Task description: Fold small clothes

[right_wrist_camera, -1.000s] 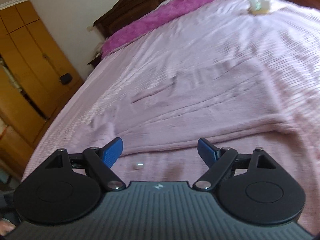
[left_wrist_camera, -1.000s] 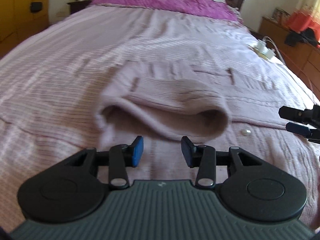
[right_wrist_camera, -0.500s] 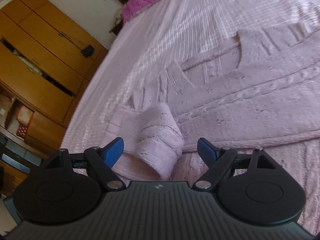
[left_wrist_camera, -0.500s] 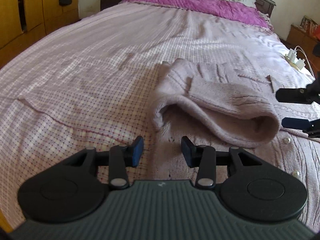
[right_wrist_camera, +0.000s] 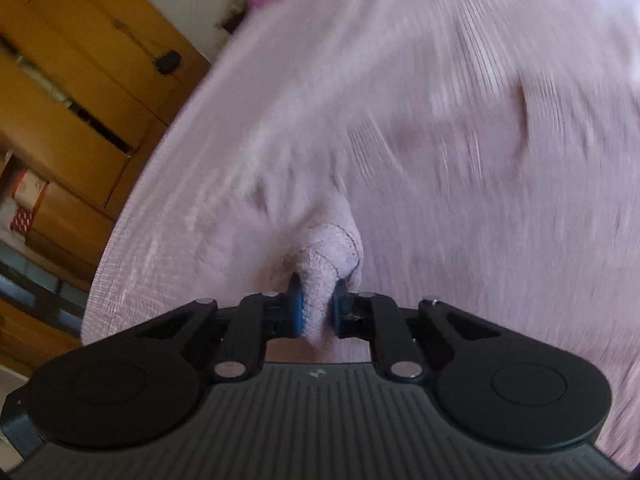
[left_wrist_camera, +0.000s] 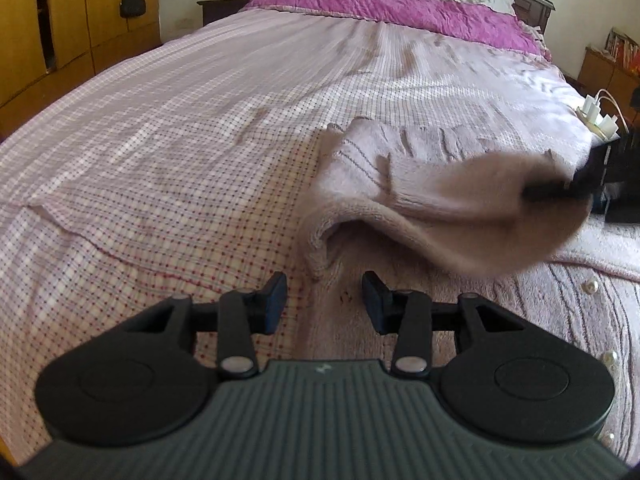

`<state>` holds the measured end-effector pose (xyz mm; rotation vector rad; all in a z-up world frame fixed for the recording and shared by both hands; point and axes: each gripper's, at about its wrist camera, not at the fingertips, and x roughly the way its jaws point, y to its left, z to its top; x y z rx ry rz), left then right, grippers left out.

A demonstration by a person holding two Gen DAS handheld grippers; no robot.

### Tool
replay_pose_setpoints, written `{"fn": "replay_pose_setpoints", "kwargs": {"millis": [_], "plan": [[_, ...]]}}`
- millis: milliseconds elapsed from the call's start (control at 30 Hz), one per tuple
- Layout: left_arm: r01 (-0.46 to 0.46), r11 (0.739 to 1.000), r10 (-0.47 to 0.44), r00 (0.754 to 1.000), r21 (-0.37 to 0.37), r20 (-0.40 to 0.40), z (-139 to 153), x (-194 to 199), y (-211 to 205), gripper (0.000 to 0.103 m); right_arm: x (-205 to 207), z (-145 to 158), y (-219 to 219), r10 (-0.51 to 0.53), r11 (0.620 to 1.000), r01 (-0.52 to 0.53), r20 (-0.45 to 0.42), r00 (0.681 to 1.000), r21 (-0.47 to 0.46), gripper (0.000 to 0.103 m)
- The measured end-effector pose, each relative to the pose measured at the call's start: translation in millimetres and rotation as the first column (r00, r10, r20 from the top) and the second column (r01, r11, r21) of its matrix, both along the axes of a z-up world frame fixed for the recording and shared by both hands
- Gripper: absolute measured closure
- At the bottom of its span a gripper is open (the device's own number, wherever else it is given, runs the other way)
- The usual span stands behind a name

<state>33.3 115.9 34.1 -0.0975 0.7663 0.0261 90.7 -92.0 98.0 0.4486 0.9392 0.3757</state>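
Cardigan (left_wrist_camera: 420, 184), a pale lilac knit, lies on the checked bedspread (left_wrist_camera: 180, 152), its body spread toward the right and one sleeve (left_wrist_camera: 460, 216) raised off it.

At far left of the left wrist view stands a wooden wardrobe (left_wrist_camera: 60, 28) with a small black pouch (left_wrist_camera: 133, 8) hanging on it. Moving right, bare bedspread runs up to the magenta pillow cover (left_wrist_camera: 384, 8). The left gripper (left_wrist_camera: 324, 300) hovers low over the cardigan's near edge, fingers spread apart and grasping nothing. Further right, the sleeve hangs in a blurred loop from the right gripper (left_wrist_camera: 560, 190), with pearl buttons (left_wrist_camera: 590, 286) on the front panel below and a white charger (left_wrist_camera: 600, 118) near the bed's far edge.

Judging from this, the step in hand is folding the sleeve across the body. The next move likely calls for carrying the cuff over the front panel, laying it flat and letting go, while the left gripper pins or smooths the near edge.

Only the right wrist view shows the grip itself: the right gripper (right_wrist_camera: 316, 306) is clenched on bunched sleeve (right_wrist_camera: 324, 276) knit. That view is heavily blurred. Only the left view shows how the whole garment lies.
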Motion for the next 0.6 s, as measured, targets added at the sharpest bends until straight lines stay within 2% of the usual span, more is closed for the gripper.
{"fn": "replay_pose_setpoints", "kwargs": {"millis": [67,133,233,400,600], "plan": [[0.000,1.000,0.000,1.000,0.009,-0.003,-1.4,0.3,-1.3,0.060,-3.6,25.0,-1.4,0.004,0.998,0.002,0.113,0.994,-0.055,0.089],[0.000,1.000,0.000,1.000,0.018,-0.005,-2.1,0.5,-2.5,0.060,-11.0,45.3,-5.0,0.008,0.992,0.022,0.232,0.973,-0.124,0.089],[0.003,1.000,-0.003,1.000,0.023,-0.012,-3.7,1.3,-3.7,0.060,-22.0,53.9,-12.9,0.001,0.979,0.062,0.308,0.951,-0.194,0.089],[0.004,0.999,-0.003,1.000,0.041,-0.015,-6.6,3.7,-6.8,0.060,-23.8,19.2,-36.1,-0.053,0.972,0.104,0.234,0.971,-0.210,0.089],[0.009,0.999,-0.008,1.000,0.038,-0.019,-6.1,4.4,-5.1,0.060,-27.6,-32.2,-58.6,-0.124,0.979,0.146,0.146,0.981,-0.145,0.087]]}}
